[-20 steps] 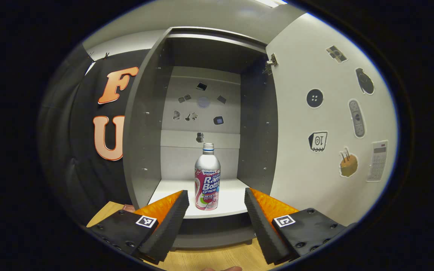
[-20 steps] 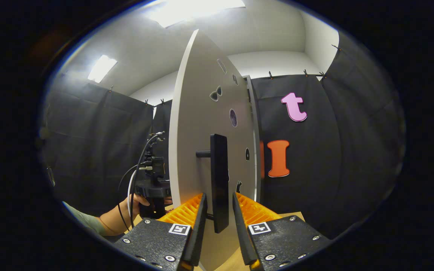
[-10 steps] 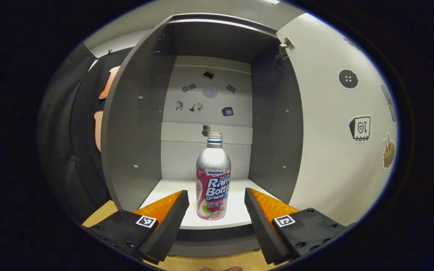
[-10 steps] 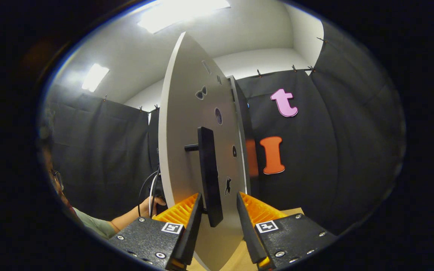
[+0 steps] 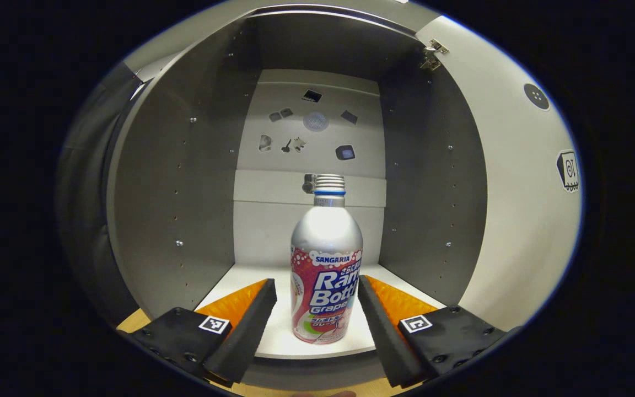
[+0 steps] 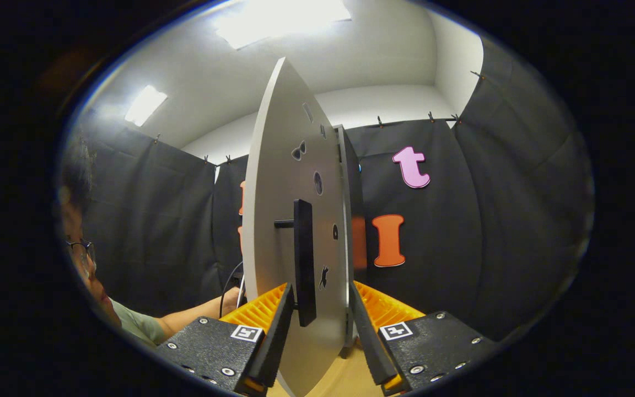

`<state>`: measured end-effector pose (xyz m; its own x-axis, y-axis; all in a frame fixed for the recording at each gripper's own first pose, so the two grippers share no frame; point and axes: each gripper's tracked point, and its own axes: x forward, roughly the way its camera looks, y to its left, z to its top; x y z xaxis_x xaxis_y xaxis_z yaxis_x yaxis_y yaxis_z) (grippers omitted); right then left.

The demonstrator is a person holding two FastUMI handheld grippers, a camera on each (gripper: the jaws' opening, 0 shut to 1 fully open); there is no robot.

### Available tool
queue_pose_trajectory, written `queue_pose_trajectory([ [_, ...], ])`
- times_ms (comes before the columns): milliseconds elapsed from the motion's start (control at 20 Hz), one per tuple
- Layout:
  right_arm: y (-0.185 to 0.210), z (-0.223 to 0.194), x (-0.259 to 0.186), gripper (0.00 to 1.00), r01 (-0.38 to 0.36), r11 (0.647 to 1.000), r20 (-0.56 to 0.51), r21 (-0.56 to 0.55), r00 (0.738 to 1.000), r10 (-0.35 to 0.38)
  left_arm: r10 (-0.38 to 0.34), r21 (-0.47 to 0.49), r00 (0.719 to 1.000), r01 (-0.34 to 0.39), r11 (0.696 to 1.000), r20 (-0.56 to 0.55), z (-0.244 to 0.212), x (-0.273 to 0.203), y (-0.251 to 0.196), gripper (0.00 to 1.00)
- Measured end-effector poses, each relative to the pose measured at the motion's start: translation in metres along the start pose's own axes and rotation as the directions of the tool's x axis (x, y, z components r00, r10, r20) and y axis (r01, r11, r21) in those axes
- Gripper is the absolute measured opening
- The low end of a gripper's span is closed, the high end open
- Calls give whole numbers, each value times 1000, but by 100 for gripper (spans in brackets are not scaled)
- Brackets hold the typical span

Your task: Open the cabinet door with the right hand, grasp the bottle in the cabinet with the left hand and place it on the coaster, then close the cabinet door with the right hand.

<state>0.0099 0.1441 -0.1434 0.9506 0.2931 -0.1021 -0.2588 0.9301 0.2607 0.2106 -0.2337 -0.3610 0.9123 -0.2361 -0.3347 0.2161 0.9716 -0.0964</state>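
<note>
Push the left gripper (image 5: 317, 309), jaws wide apart, straight in around the bottle (image 5: 326, 275), squeeze gently, and keep the right gripper (image 6: 320, 331), jaws apart, by the door handle (image 6: 303, 259).

Recording booth, staged as a home corner. Black cloth walls (image 6: 488, 220) clipped along a rail at 12 o'clock; ceiling light panels (image 6: 281, 14) overhead; one grey cabinet (image 5: 185, 182) on a wooden tabletop (image 6: 345, 375); picture stickers (image 5: 345, 152) on its back panel.
</note>
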Motion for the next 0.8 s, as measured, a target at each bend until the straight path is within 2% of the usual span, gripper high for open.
queue_pose_trajectory([
  [100,1,0,-5,66,5,1000,3,4,1000,-5,-2,31,1000,2,1000,1,0,8,-1,97],
  [150,1,0,-7,66,10,1000,3,7,1000,-10,-4,40,1000,4,999,-1,0,11,-3,100],
  [300,-4,-2,-10,73,26,999,-1,20,1000,-26,-26,54,999,28,998,-31,-5,23,-7,94],
  [350,-6,-4,-10,74,30,999,-4,21,1000,-30,-31,50,999,33,998,-33,-5,26,-7,96],
  [450,-13,-5,-16,75,50,999,-1,19,999,-50,-34,35,998,36,999,-46,-4,28,-8,87],
  [500,-17,-5,-19,80,62,998,1,21,998,-62,-33,31,998,35,999,-57,-6,29,-7,86],
  [550,-19,-4,-21,75,70,997,4,28,998,-70,-31,33,997,33,999,-64,-5,28,-6,87],
  [600,-21,-4,-22,75,76,996,8,37,997,-76,-31,36,997,34,999,-70,-4,26,-6,84],
  [800,-29,-5,-25,75,104,994,0,43,995,-104,-38,5,997,39,999,-71,0,4,2,83],
])
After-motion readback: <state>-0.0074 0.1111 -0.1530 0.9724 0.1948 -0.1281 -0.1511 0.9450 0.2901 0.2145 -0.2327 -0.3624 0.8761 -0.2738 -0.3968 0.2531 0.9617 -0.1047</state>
